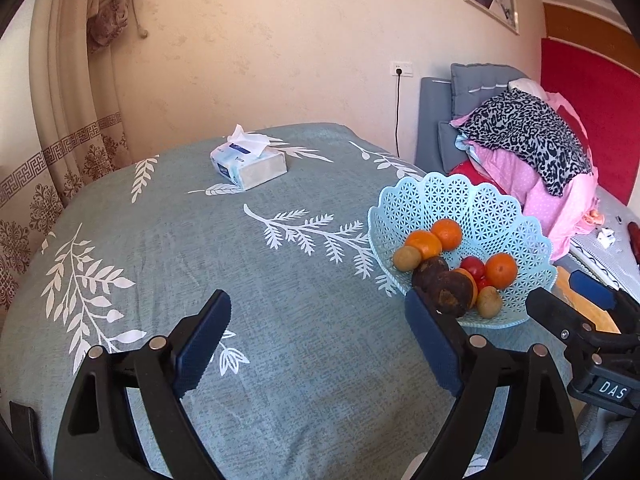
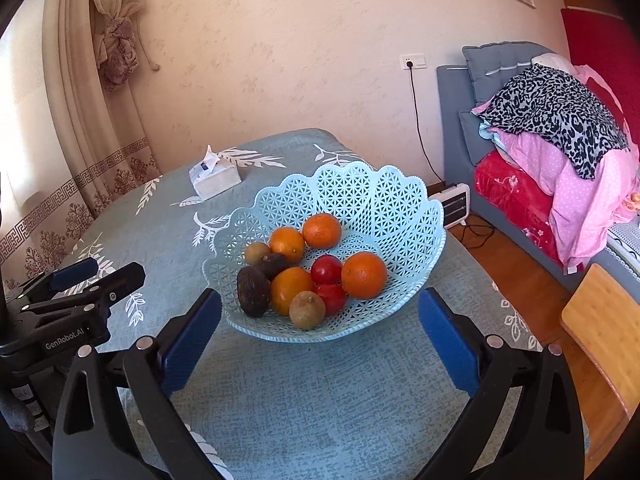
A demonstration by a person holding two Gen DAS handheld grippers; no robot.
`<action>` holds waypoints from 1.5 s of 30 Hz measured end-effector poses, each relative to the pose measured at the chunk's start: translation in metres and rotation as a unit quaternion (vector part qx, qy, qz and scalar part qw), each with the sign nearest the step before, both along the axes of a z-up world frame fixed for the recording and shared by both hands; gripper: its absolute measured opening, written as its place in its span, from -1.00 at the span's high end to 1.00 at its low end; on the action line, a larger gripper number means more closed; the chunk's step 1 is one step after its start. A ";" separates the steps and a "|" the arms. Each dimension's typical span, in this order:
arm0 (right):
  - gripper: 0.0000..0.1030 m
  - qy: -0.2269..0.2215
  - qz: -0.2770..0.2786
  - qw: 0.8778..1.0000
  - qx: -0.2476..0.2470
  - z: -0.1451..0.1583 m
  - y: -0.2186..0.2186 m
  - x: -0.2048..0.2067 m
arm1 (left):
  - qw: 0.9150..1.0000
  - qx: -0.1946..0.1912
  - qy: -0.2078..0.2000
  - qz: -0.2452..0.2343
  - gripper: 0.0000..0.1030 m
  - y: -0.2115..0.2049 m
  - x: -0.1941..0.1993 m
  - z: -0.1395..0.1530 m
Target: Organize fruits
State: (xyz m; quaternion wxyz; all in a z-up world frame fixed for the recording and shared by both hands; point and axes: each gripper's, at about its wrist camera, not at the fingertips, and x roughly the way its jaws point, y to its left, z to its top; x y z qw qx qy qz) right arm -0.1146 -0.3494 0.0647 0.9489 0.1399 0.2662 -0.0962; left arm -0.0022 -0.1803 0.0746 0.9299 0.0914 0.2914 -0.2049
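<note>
A light blue lattice basket stands on the table and holds several fruits: oranges, red tomatoes, brown kiwis and dark avocados. My right gripper is open and empty, just in front of the basket. My left gripper is open and empty over the cloth, left of the basket. Each gripper shows in the other's view: the right one and the left one.
A tissue box lies at the table's far side. The table has a teal cloth with white leaves. A sofa with piled clothes and a small heater stand at the right. A wooden chair is by the table's right edge.
</note>
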 end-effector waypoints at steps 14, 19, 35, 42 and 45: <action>-0.94 0.012 -0.003 1.000 -0.025 -0.002 0.006 0.002 | 1.000 0.006 -0.003 0.001 -0.70 0.001 -0.009 -0.006; -0.94 0.014 -0.005 1.000 -0.024 -0.005 0.003 0.002 | 1.000 0.010 -0.001 0.000 -0.70 -0.002 -0.011 -0.009; -0.94 0.018 -0.015 1.000 -0.019 -0.007 -0.006 0.001 | 0.999 0.029 -0.005 -0.016 -0.70 -0.018 -0.020 -0.013; -0.94 0.022 -0.016 0.999 -0.021 -0.008 -0.007 0.001 | 0.999 0.030 -0.007 -0.018 -0.70 -0.020 -0.022 -0.014; -0.94 0.022 -0.017 0.999 -0.022 -0.009 -0.007 0.001 | 0.999 0.031 -0.007 -0.020 -0.70 -0.021 -0.022 -0.014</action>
